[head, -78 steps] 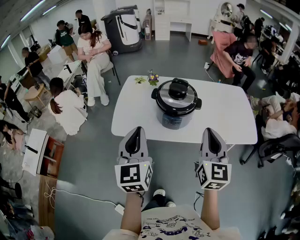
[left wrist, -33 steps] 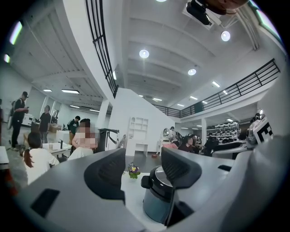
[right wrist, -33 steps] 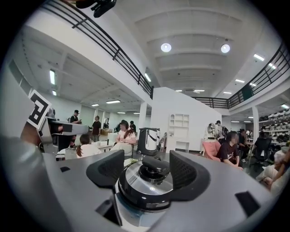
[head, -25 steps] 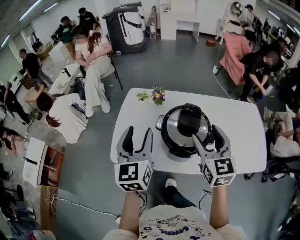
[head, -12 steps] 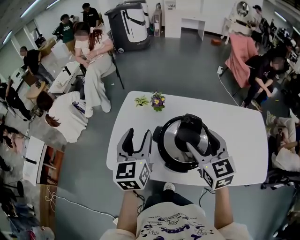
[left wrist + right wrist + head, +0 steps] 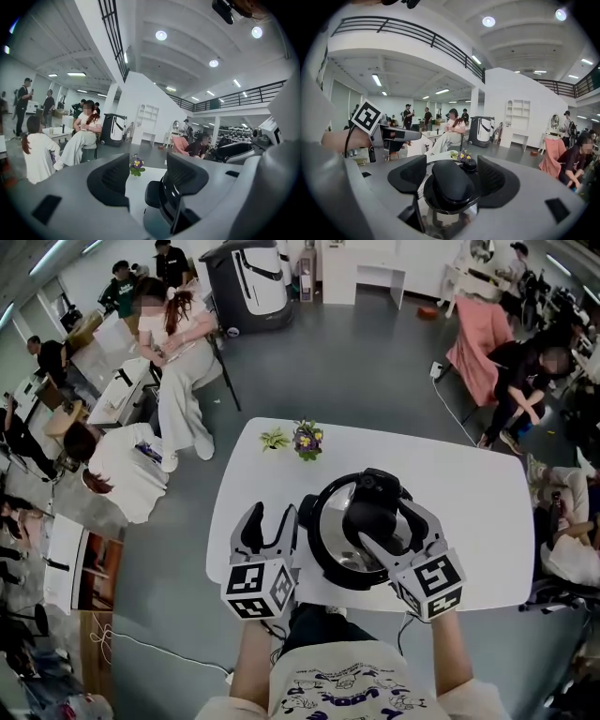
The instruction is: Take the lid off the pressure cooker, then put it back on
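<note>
The pressure cooker (image 6: 330, 538) stands on the white table (image 6: 469, 493), its steel lid on and topped by a black handle (image 6: 373, 505). My right gripper (image 6: 387, 523) reaches over the lid, open, with a jaw on either side of the handle. In the right gripper view the handle (image 6: 451, 180) fills the gap of the right gripper (image 6: 452, 174), and the pads stand just off it. My left gripper (image 6: 270, 517) hovers open and empty beside the cooker's left side. In the left gripper view the cooker's black side handle (image 6: 153, 194) shows just beyond the left gripper (image 6: 150, 180).
A small pot of purple flowers (image 6: 307, 440) and a green sprig (image 6: 275, 438) sit at the table's far left edge. People sit on chairs (image 6: 173, 352) beyond the table and to its right (image 6: 520, 371). The table's near edge lies under my grippers.
Both grippers have moved forward from the table's near edge to the cooker. The right jaws now straddle the lid handle; the left has drawn in and sunk beside the cooker's left side.
</note>
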Tool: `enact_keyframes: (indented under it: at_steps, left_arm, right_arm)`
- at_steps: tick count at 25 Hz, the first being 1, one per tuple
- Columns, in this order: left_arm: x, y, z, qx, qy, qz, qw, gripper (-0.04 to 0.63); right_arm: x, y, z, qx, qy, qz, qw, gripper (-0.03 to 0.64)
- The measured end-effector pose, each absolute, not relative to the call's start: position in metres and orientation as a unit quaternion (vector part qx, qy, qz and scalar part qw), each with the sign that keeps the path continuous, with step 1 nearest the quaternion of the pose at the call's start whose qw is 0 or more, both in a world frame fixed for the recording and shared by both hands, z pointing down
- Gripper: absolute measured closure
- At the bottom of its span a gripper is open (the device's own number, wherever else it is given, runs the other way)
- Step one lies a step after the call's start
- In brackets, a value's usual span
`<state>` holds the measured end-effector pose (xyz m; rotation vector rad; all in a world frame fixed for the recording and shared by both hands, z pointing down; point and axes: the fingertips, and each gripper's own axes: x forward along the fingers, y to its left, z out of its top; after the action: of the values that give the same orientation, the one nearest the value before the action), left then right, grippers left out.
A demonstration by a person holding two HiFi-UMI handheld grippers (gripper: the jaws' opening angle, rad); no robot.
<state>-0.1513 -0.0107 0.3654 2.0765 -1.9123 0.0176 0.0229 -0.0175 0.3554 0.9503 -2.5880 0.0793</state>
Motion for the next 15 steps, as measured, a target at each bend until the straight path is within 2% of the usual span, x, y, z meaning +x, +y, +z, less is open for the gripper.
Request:
enact_keyframes:
  at_steps: [15]
  left_arm:
    - [-0.164, -0.056, 0.427, 0.735, -0.618, 0.007, 0.279, 0.353]
  right_arm:
    - [-0.001, -0.043, 0.377, 0.301, -0.915, 0.034, 0.267, 0.264]
